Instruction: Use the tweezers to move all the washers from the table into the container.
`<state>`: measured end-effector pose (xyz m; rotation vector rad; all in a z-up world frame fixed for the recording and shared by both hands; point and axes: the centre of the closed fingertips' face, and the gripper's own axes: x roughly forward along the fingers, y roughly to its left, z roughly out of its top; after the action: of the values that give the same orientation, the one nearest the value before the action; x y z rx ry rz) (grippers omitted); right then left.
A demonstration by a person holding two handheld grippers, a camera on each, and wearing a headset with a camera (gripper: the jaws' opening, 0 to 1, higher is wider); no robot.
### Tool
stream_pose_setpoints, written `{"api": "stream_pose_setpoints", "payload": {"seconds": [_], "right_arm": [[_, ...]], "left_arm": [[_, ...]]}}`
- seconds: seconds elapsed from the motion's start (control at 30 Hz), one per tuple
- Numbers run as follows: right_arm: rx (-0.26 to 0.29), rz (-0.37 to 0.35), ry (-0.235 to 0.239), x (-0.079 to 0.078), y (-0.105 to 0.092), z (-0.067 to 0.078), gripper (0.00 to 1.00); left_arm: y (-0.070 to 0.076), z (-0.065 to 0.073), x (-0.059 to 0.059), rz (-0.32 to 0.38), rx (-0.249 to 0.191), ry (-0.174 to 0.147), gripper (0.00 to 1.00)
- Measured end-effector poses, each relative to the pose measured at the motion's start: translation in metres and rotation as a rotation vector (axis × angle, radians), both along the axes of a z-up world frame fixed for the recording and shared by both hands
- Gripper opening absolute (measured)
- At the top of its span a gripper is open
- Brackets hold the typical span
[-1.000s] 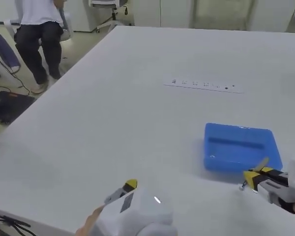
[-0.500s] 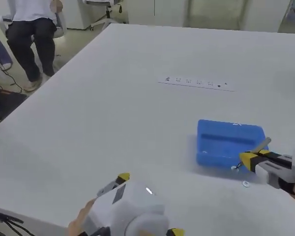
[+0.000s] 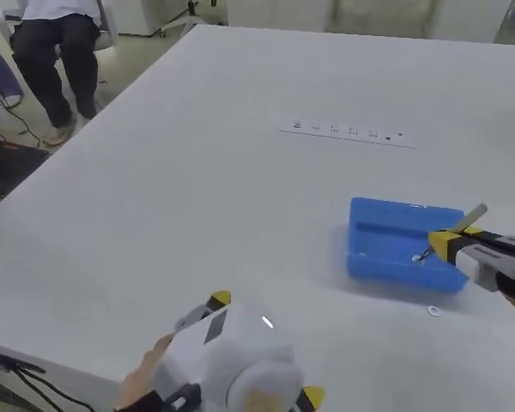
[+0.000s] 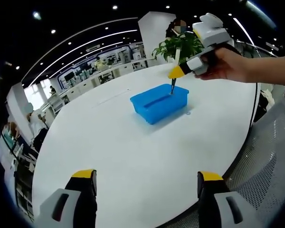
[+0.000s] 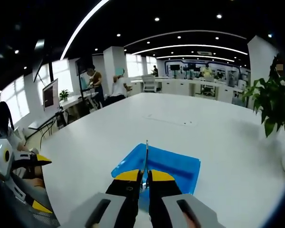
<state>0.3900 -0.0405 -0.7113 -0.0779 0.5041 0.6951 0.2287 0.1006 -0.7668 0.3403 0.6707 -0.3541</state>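
Washers: one (image 3: 434, 311) still sits on the tabletop (image 3: 240, 189) just in front of the blue container (image 3: 386, 236) — but the tweezers (image 3: 427, 252), clamped in the right gripper (image 3: 446, 245), have swung from that near wall to tip-down inside it, seemingly carrying one. Drop's next, I'd guess. Left gripper (image 4: 146, 175) idle, jaws apart.

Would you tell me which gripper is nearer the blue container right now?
Right. The right gripper holds tweezers over the container; the left gripper hangs well short of it, near the table edge.
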Motion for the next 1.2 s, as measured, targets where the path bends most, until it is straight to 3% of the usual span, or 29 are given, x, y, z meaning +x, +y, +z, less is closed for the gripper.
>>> {"api": "stream_pose_setpoints", "payload": {"seconds": [0.13, 0.3, 0.67, 0.77, 1.03, 1.2], "right_arm": [[-0.008, -0.013, -0.001, 0.012, 0.002, -0.006, 0.03], [-0.039, -0.024, 0.036, 0.025, 0.003, -0.031, 0.03], [-0.076, -0.025, 0.098, 0.029, 0.005, -0.065, 0.03], [-0.073, -0.025, 0.099, 0.030, 0.007, -0.066, 0.03], [-0.109, -0.003, 0.055, 0.026, 0.009, -0.065, 0.03], [-0.094, -0.007, 0.047, 0.025, 0.007, -0.064, 0.03]], "left_arm": [[0.000, -0.001, 0.000, -0.003, 0.002, 0.003, 0.89], [0.000, -0.002, -0.001, -0.004, 0.007, 0.012, 0.89], [0.001, -0.002, 0.000, 0.006, 0.004, 0.011, 0.88], [0.001, -0.005, -0.002, 0.003, 0.004, 0.029, 0.88], [0.000, -0.006, -0.003, -0.007, 0.020, 0.034, 0.87], [0.001, -0.007, -0.003, -0.006, 0.025, 0.037, 0.86]]}}
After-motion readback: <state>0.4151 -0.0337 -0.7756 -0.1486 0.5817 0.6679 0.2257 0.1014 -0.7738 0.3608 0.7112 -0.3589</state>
